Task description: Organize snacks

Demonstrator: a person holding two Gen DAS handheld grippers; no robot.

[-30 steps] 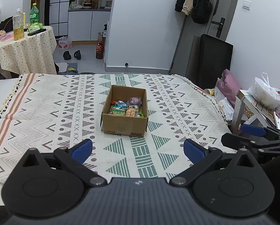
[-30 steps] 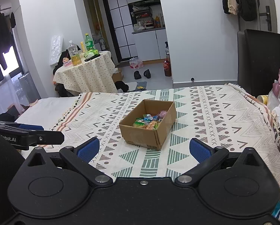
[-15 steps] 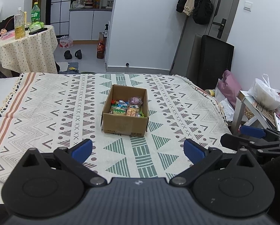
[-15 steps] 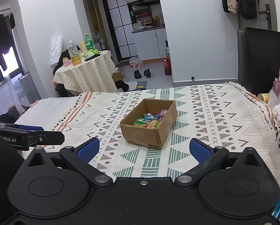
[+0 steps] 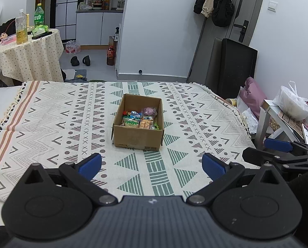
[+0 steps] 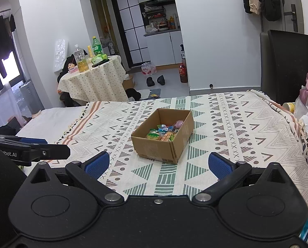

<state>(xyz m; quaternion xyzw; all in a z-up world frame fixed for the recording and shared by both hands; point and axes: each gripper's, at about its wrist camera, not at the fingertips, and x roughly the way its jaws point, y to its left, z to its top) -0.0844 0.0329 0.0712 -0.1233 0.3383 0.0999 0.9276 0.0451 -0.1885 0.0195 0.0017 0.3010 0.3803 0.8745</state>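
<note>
A brown cardboard box [image 5: 136,137] [image 6: 154,147] stands in the middle of a bed covered with a patterned cloth [image 5: 50,124] [image 6: 246,128]. Several wrapped snacks [image 5: 139,118] [image 6: 164,132] lie inside it, green, orange, blue and purple. My left gripper [image 5: 152,166] hangs open above the near edge of the bed, well short of the box, nothing between its blue pads. My right gripper [image 6: 158,164] is open too, empty, at the near edge. Each gripper shows at the side of the other's view.
A round table with a dotted cloth [image 5: 26,57] [image 6: 94,78] carries bottles at the back left. A dark panel [image 5: 236,66] leans on the wall at right. Bags and a small stand [image 5: 286,111] crowd the bed's right side. Shoes lie on the floor [image 5: 80,61].
Both views have shifted only slightly; the box sits a touch lower and nearer in the right wrist view. Both grippers stay open and empty.
</note>
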